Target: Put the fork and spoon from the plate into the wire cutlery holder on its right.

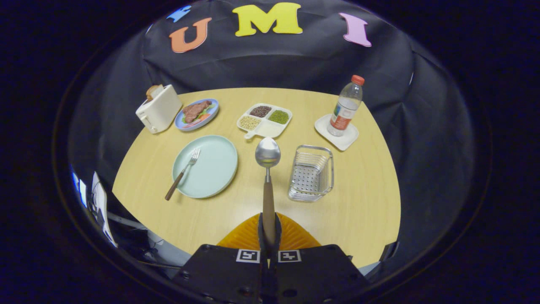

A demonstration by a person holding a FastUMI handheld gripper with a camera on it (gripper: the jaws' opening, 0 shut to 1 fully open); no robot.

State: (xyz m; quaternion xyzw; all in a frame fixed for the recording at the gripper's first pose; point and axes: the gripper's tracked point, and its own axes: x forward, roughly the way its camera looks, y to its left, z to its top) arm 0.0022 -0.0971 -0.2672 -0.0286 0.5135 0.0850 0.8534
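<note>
My gripper [268, 230] is shut on the brown wooden handle of a spoon [267, 169], which sticks straight out ahead of the fingers with its shiny bowl up over the table. To the left of the spoon lies a pale green plate [211, 169]. A fork [182, 173] with a brown handle rests on the plate's left side, its handle hanging over the rim. Just right of the spoon's bowl stands the wire cutlery holder [312, 173], with nothing inside.
Beyond the plate are a white toaster [158, 109], a blue plate of food [197, 114] and a white divided tray of beans [264, 119]. A water bottle [346, 107] stands on a white coaster [336, 131] behind the holder. The round table's front edge [168, 240] is near.
</note>
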